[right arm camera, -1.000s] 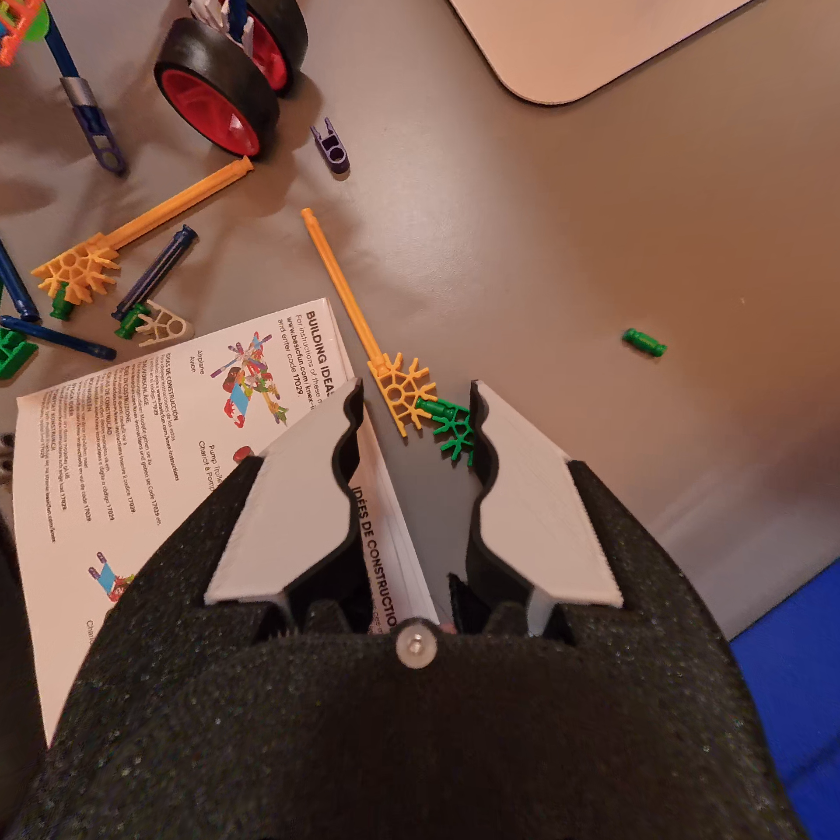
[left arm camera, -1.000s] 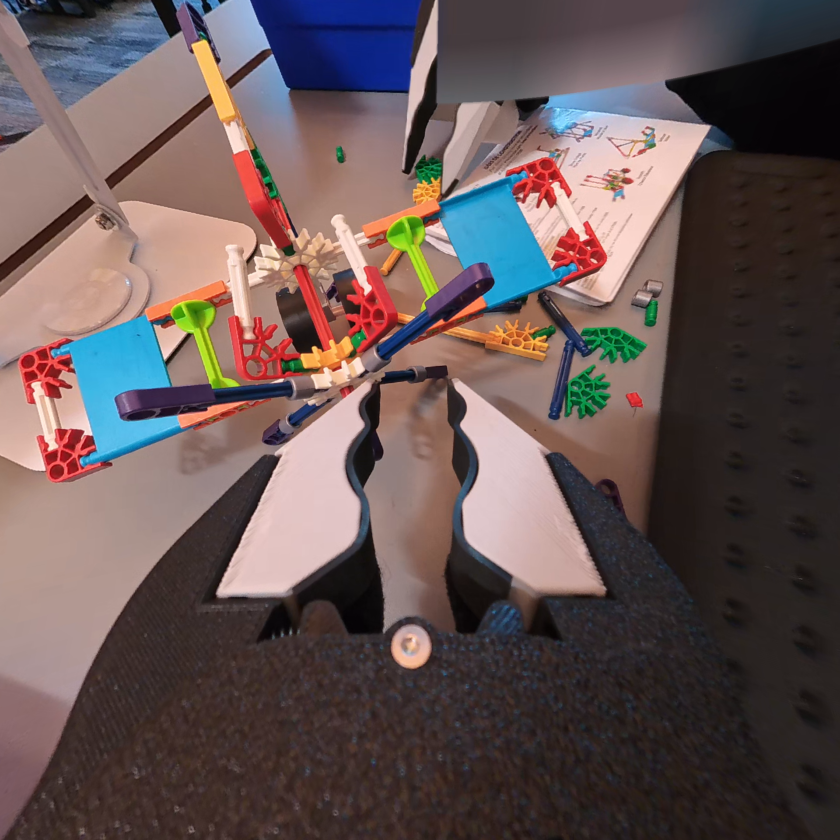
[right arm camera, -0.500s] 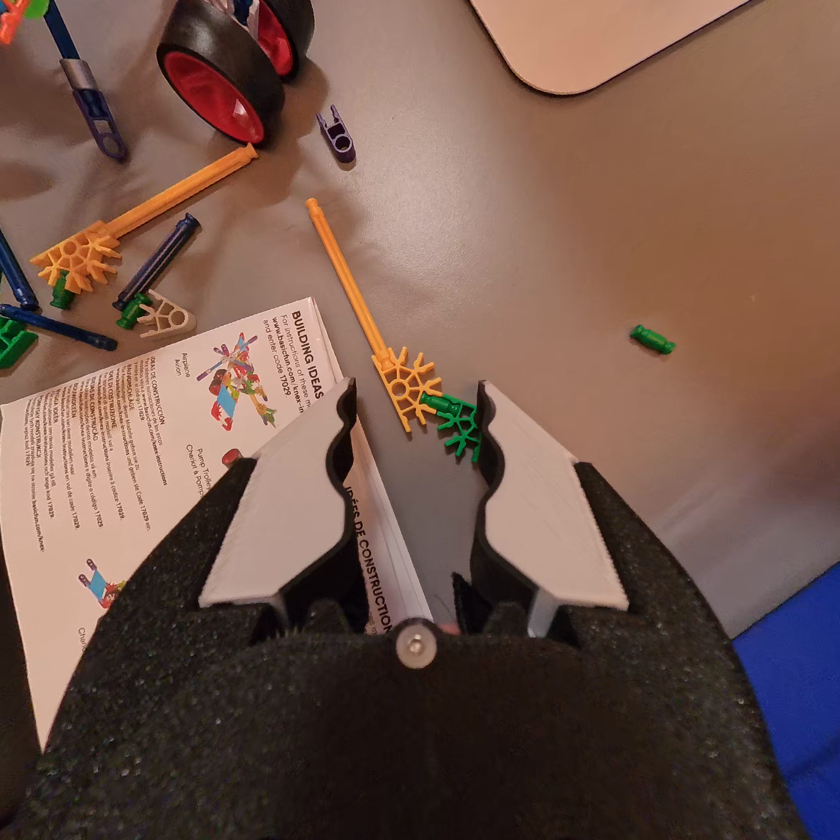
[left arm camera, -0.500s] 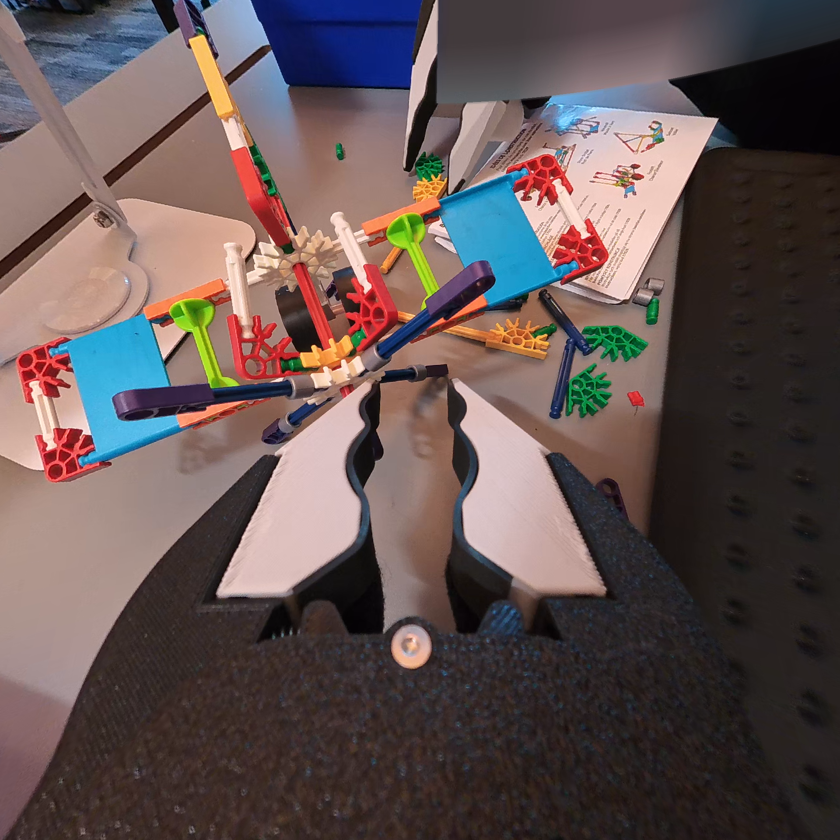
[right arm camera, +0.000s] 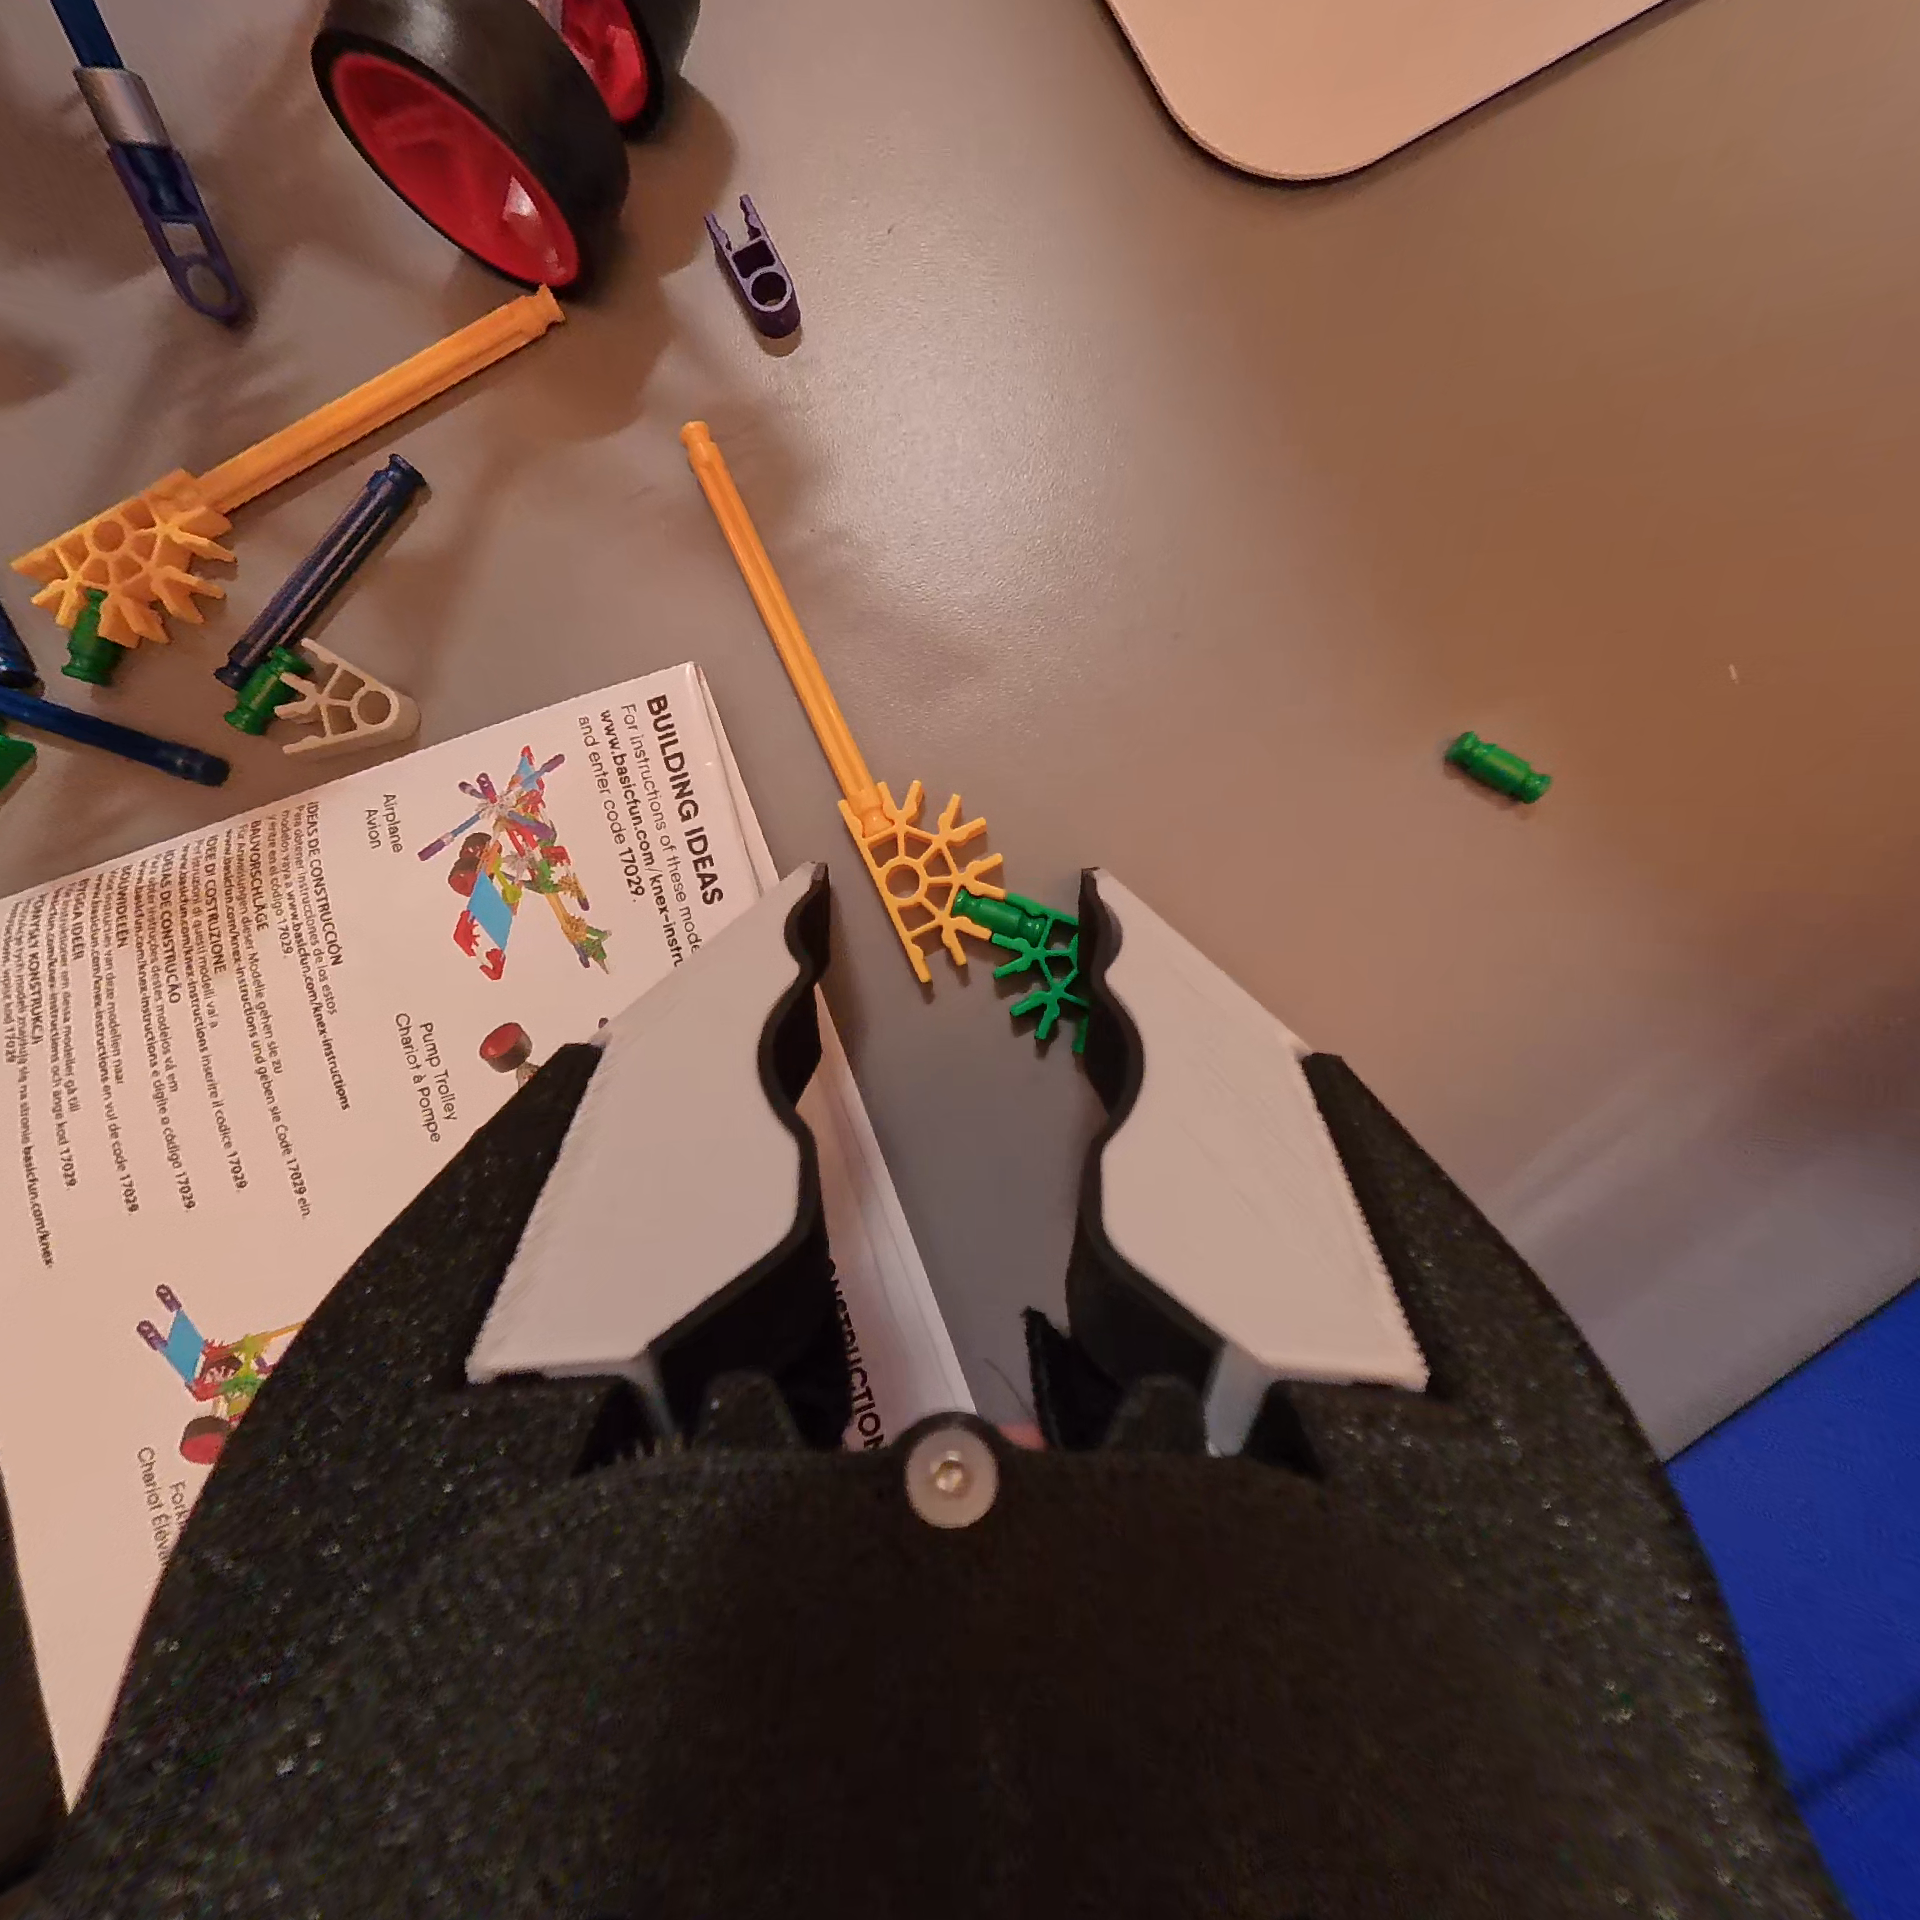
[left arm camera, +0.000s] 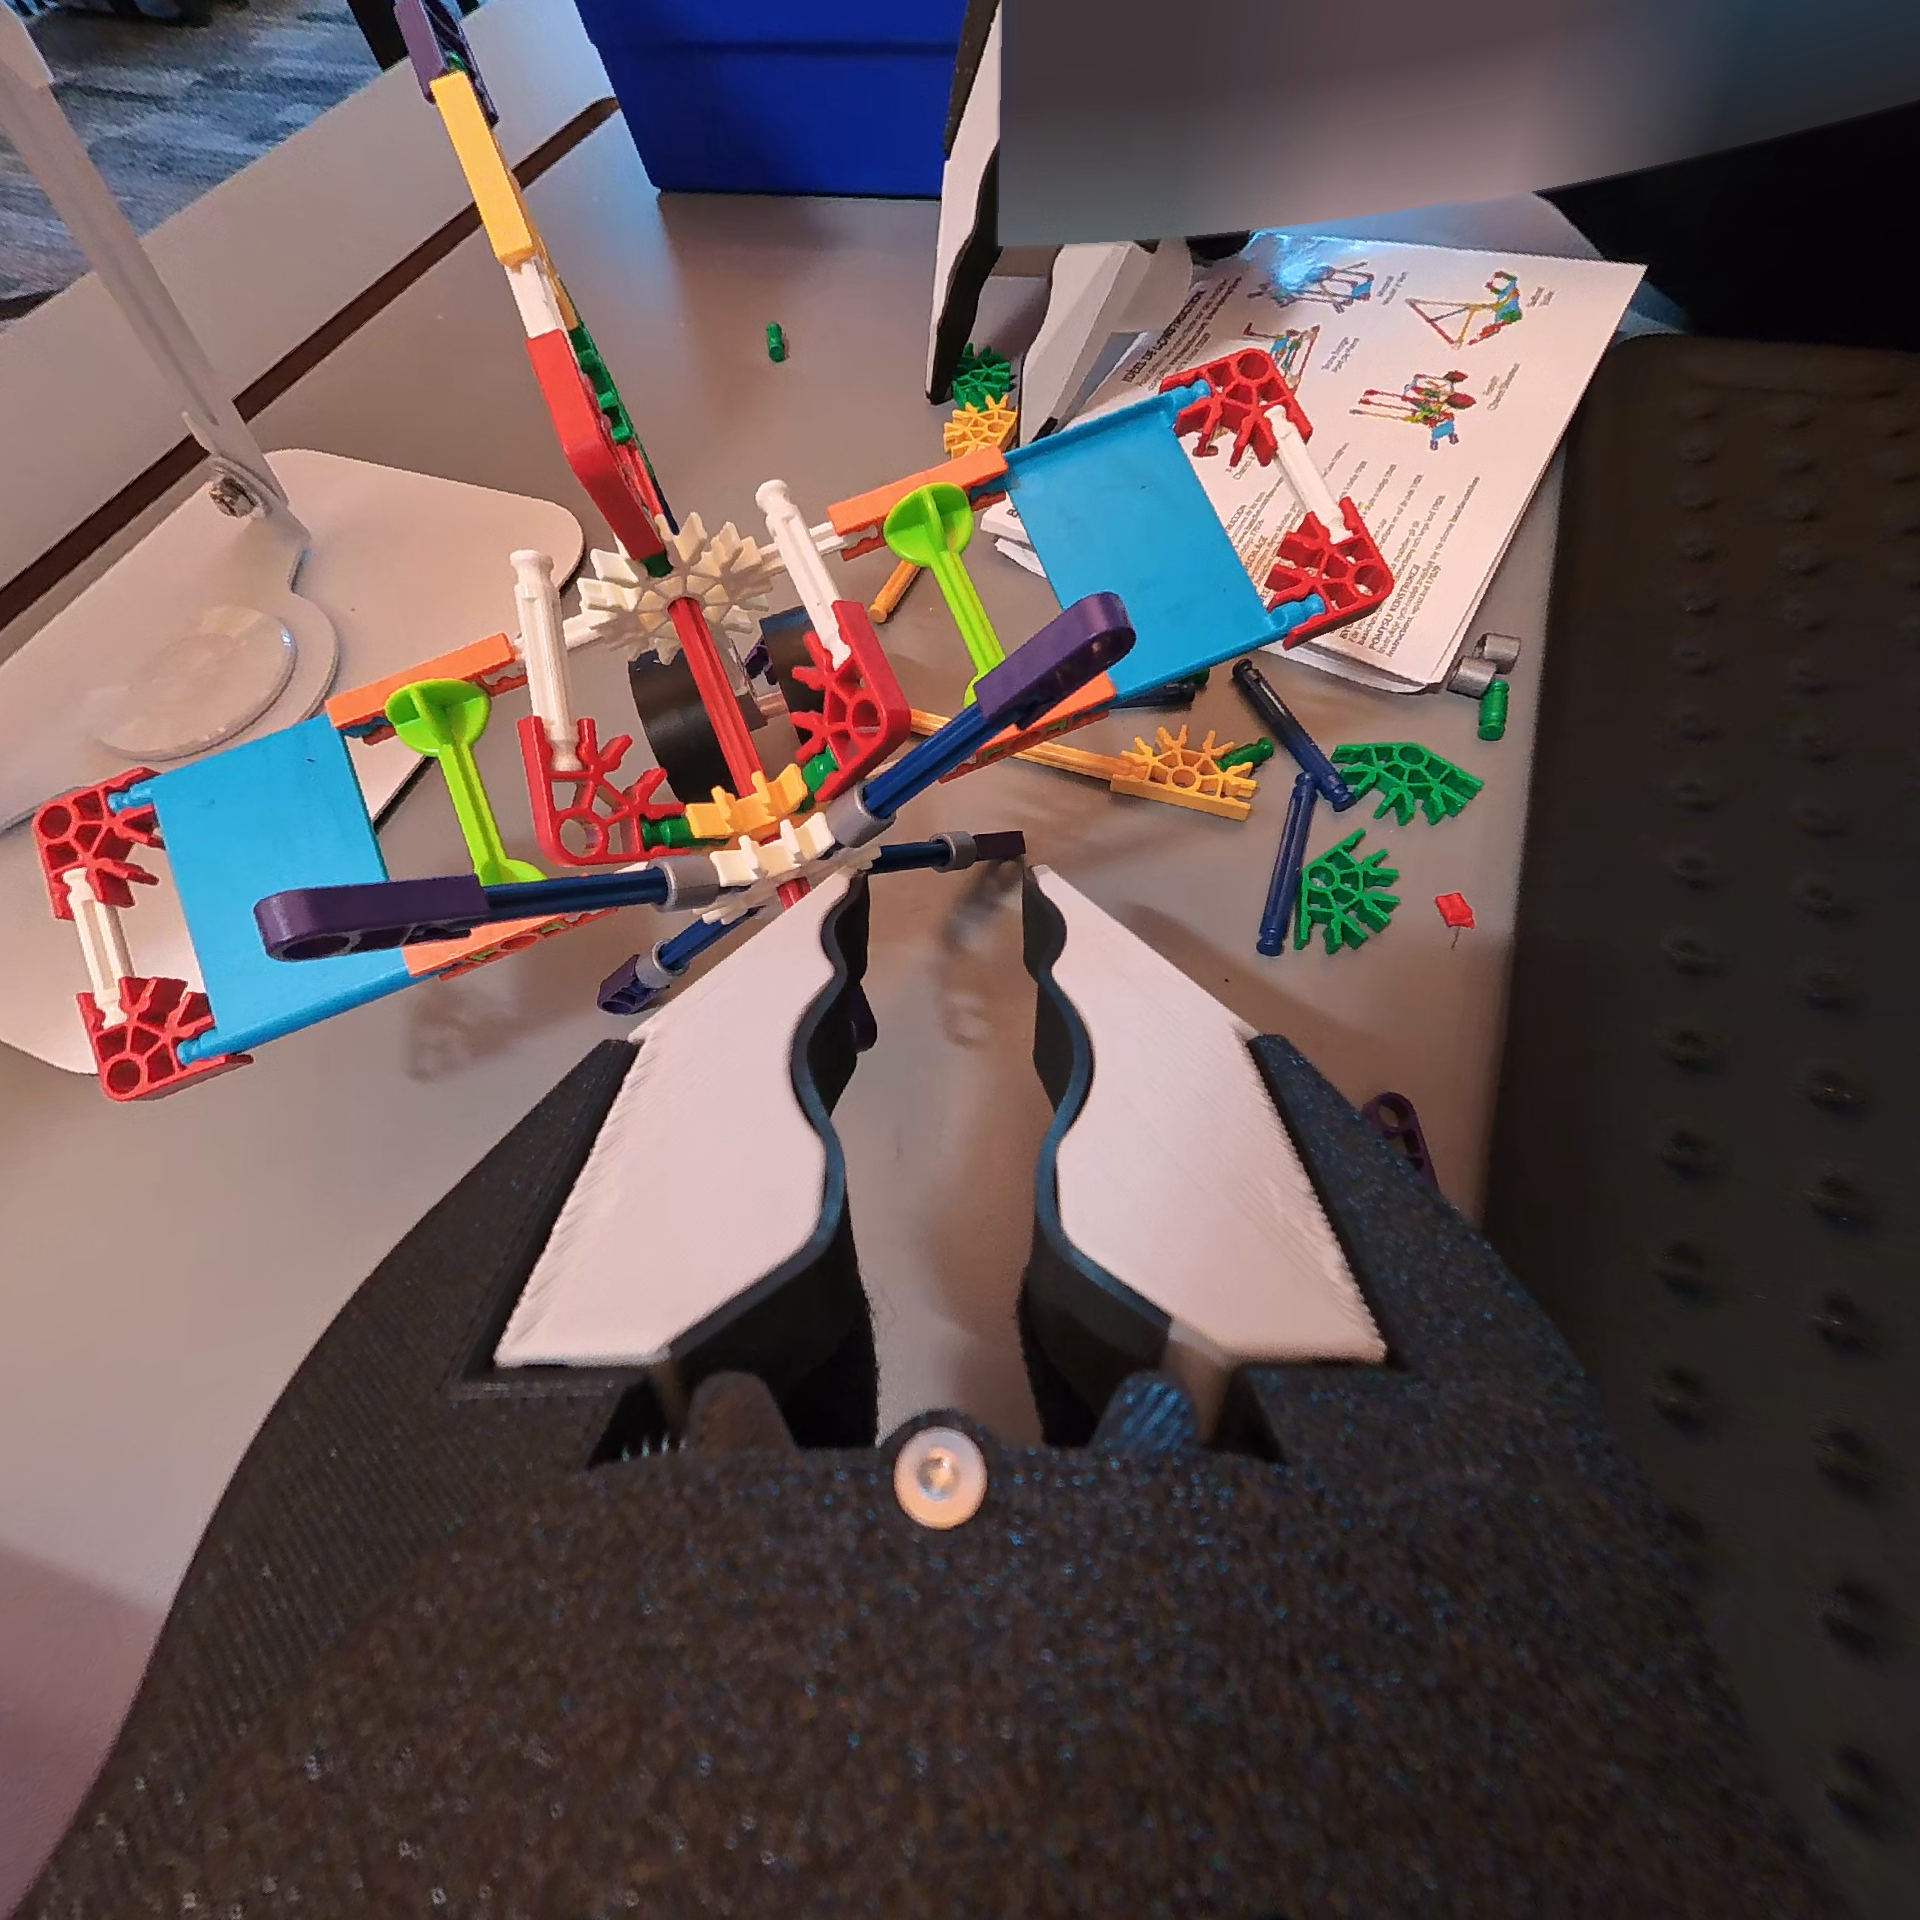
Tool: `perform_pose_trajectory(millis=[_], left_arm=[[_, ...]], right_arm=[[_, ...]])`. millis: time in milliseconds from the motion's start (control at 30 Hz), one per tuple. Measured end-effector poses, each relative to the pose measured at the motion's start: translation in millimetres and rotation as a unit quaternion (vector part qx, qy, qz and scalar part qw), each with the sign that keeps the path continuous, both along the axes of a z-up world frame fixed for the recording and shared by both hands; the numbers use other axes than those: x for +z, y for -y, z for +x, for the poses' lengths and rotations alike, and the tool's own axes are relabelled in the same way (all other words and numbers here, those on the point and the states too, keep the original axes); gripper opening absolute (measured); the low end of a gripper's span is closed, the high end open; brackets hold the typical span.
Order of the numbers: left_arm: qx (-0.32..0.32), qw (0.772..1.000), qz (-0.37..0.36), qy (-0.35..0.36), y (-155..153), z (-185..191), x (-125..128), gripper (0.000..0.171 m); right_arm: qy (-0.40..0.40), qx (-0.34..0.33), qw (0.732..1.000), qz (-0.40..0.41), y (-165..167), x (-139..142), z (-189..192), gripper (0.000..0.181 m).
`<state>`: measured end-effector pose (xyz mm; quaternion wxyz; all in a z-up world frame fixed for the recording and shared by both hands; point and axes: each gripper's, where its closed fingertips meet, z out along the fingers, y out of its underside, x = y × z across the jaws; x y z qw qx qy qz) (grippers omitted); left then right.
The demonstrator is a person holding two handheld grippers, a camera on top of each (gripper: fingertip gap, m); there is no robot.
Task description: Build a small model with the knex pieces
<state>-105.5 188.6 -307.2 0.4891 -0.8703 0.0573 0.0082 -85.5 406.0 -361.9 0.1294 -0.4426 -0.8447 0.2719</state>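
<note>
Two wings, a propeller and a tail already stand on the toy plane model just beyond the left gripper, whose jaws gape empty near a short blue rod tipped by a purple clip. In the right wrist view, the right gripper hovers empty, jaws wide, over a loose yellow connector with its green connector touching the right finger, beside the instruction booklet on the grey table.

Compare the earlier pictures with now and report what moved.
The right hand-held gripper has eased slightly forward, and its jaws have spread a little wider; its right finger partly covers the green plastic connector clipped to the yellow fan-shaped connector on an orange rod. Nothing was gripped or released. The left hand-held gripper stays open before the colourful rod-and-connector toy model, which is unmoved.
</note>
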Motion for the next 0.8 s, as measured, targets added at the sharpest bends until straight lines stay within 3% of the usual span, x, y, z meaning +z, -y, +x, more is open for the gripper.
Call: perform_pose_trajectory(millis=[700, 800], left_arm=[[-0.001, 1.0, -0.003, 0.001, -0.6, -0.2, -1.4, 0.029], [0.0, 1.0, -0.003, 0.001, -0.6, -0.4, -1.6, 0.029]], right_arm=[[-0.001, -0.003, 1.0, -0.001, -0.5, -0.1, -1.4, 0.047], [-0.004, -0.01, 1.0, 0.002, -3.4, -0.2, -3.1, 0.04]])
